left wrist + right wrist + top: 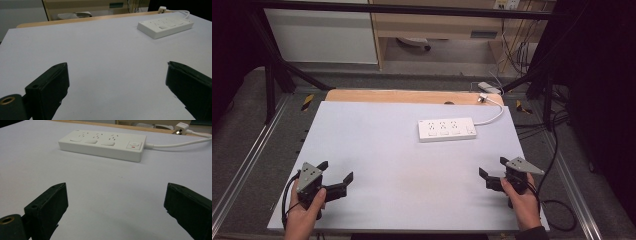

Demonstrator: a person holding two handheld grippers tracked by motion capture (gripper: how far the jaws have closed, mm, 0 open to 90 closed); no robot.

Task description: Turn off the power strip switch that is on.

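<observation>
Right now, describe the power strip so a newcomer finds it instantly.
Start at the white table top; toward its far right lies the power strip, a flat white bar, well beyond the left gripper and right gripper, both open. It has three socket groups, a switch at its right end and a white cable curving away.

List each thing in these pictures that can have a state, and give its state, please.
Left claw: open, empty, near the table's front edge.
Right claw: open, empty, near the front edge.
Power strip: flat on the table, nothing plugged into its sockets.
Strip's cord: attached, running toward the table's back edge.
Plug: lying loose, not in an outlet.
</observation>
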